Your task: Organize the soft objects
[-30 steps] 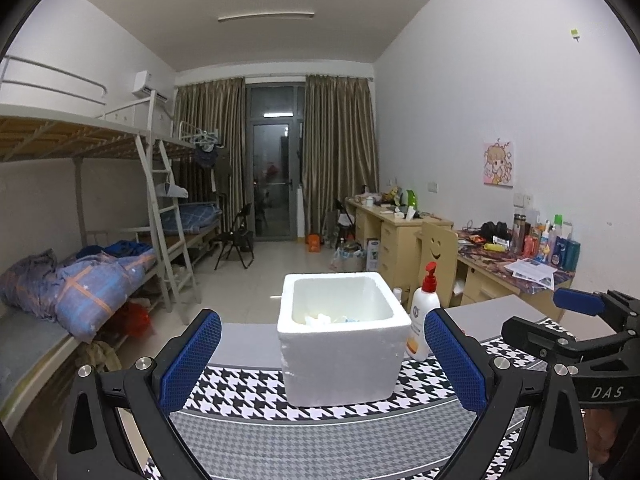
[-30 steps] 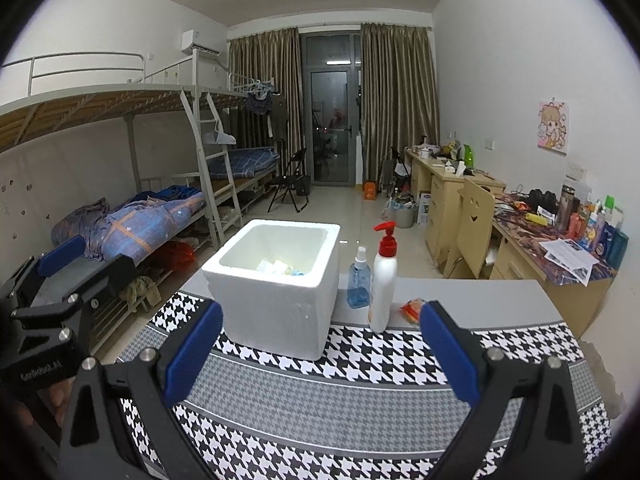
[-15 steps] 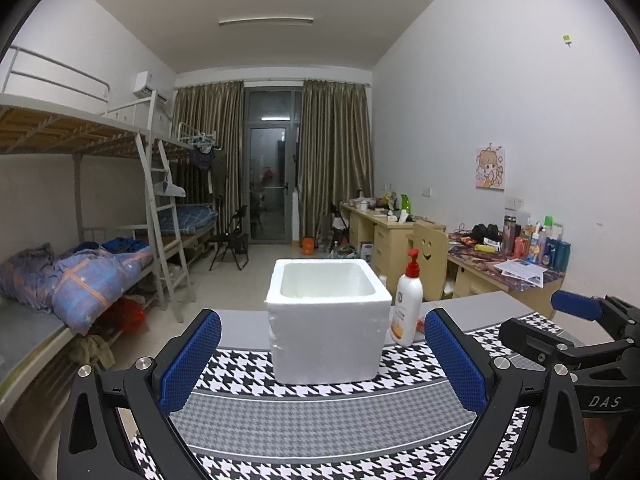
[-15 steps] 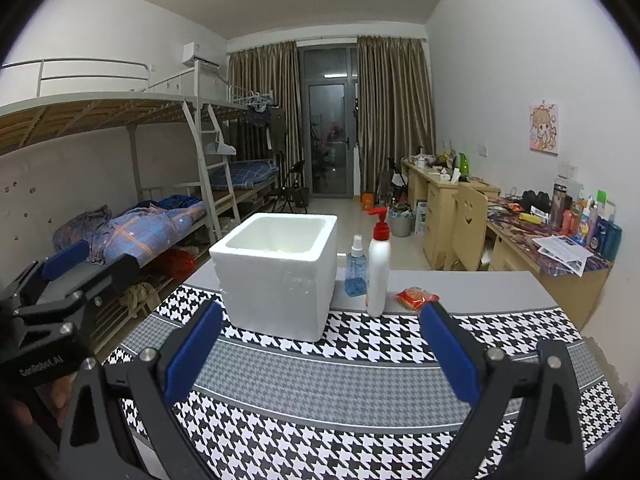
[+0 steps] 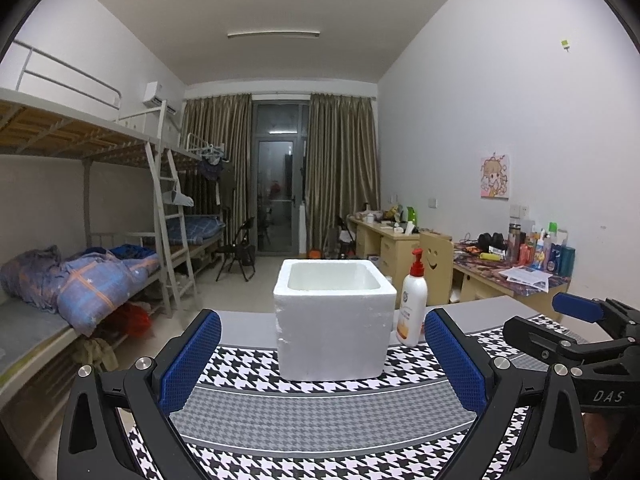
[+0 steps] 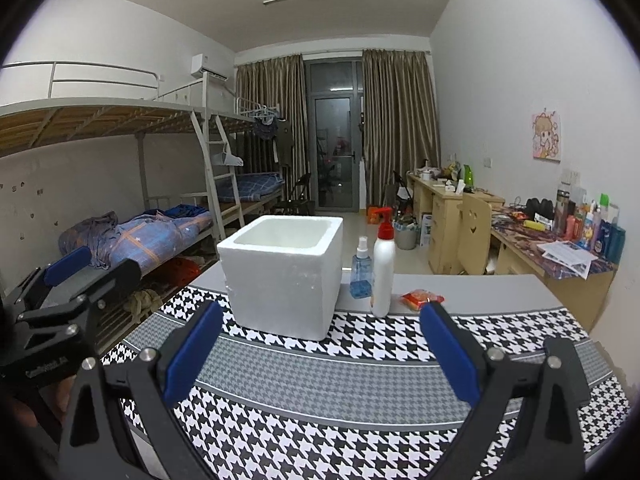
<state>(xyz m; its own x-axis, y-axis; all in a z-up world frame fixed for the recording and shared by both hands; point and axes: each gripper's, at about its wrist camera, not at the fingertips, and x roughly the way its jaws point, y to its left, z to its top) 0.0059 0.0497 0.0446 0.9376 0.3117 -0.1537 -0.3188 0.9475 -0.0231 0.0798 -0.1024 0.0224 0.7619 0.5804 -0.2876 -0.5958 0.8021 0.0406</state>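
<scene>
A white foam box [image 5: 335,320] [image 6: 282,276] stands on the houndstooth cloth [image 5: 320,420] [image 6: 360,392]; its contents are hidden from this low angle. My left gripper [image 5: 322,360] is open and empty, short of the box. My right gripper [image 6: 320,356] is open and empty too, just right of the box's front. A small red soft packet [image 6: 422,299] lies on the grey table to the right of the bottles. Each gripper shows at the edge of the other's view: the right one [image 5: 576,320], the left one [image 6: 60,280].
A white pump bottle with a red top [image 5: 412,304] [image 6: 383,268] and a blue spray bottle [image 6: 362,270] stand right of the box. Bunk beds [image 5: 80,280] fill the left wall, cluttered desks [image 6: 560,240] the right. The table's edge runs behind the box.
Both grippers have dropped lower and tipped up, so the inside of the foam box is out of sight. Both stay open and empty.
</scene>
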